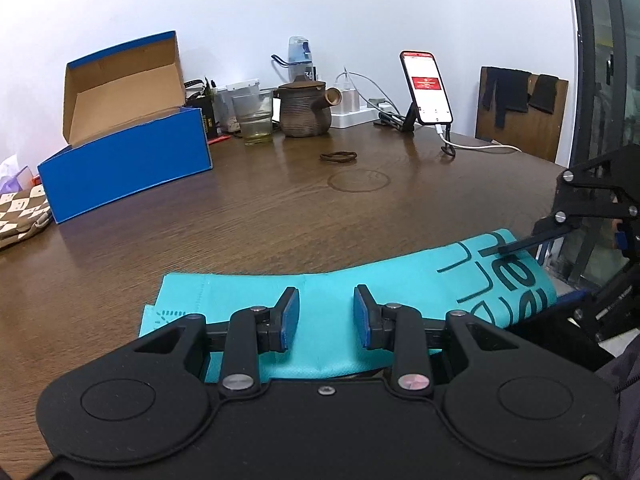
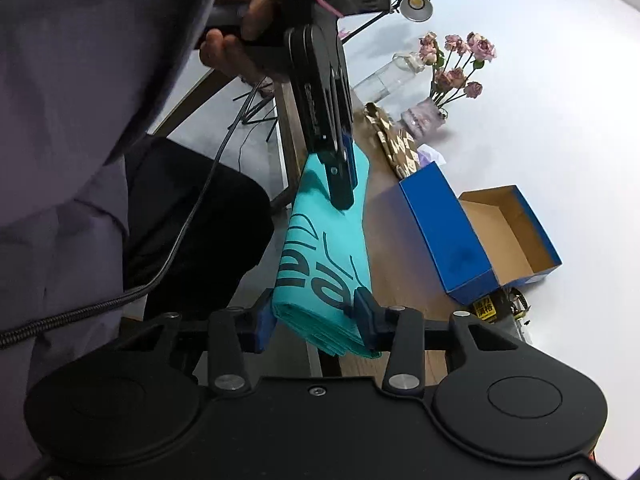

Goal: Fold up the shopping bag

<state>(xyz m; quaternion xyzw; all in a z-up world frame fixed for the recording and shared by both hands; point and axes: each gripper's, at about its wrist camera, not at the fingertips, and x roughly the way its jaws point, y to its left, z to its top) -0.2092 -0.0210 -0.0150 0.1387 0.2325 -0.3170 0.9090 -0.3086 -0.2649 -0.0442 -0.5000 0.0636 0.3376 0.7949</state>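
A teal shopping bag [image 1: 332,300] with dark lettering lies folded into a long strip along the near edge of the wooden table [image 1: 280,208]. My left gripper [image 1: 326,318] is open, its blue pads hovering over the strip's middle. My right gripper [image 2: 316,322] has its jaws closed against the two sides of the strip's folded end [image 2: 320,280] at the table edge. The right gripper also shows in the left wrist view [image 1: 516,246] at the strip's right end. The left gripper shows in the right wrist view [image 2: 340,184] above the strip's far part.
An open blue shoebox [image 1: 128,160] stands at the left. A checkered pouch [image 1: 20,216] lies beside it. At the back are a clay teapot [image 1: 306,108], a glass [image 1: 256,120], a phone on a stand [image 1: 426,88] and a hair tie [image 1: 338,157]. A vase of flowers [image 2: 448,80] stands at the far end.
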